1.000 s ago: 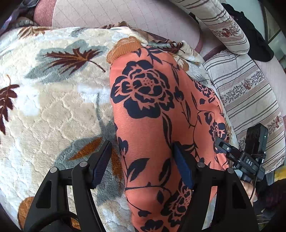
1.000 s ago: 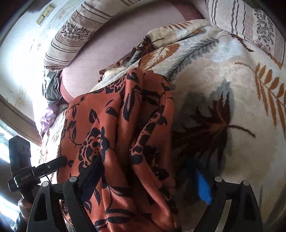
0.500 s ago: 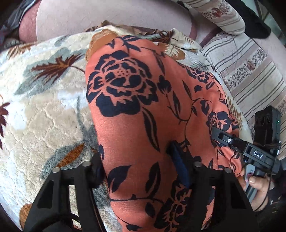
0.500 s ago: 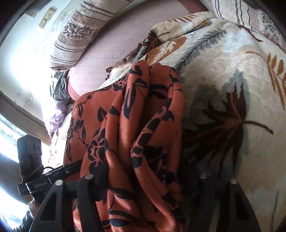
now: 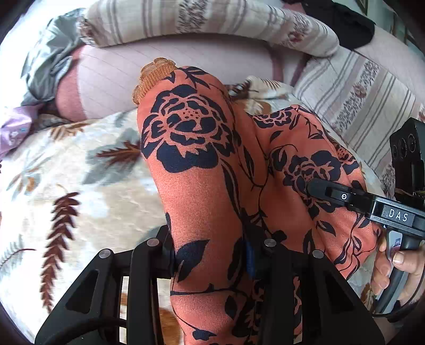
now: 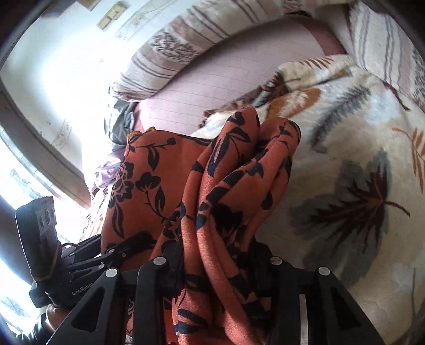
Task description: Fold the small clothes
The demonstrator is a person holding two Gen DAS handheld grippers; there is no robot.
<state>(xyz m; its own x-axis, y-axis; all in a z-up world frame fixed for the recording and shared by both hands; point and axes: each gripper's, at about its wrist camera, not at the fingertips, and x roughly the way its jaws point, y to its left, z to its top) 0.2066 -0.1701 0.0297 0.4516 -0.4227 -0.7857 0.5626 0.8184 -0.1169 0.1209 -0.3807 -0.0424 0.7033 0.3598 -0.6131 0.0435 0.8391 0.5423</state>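
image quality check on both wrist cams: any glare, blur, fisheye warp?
Left wrist: even daylight, orange floral garment sharp, leaf-print blanket slightly smeared at the left, striped pillow bowed by fisheye, black corners. Right wrist: window side blown out white, garment folds in shade, pillow soft and curved.

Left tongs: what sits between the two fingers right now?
In the left wrist view, the orange floral garment fills the gap of the left tongs, which are closing on a bunched fold.
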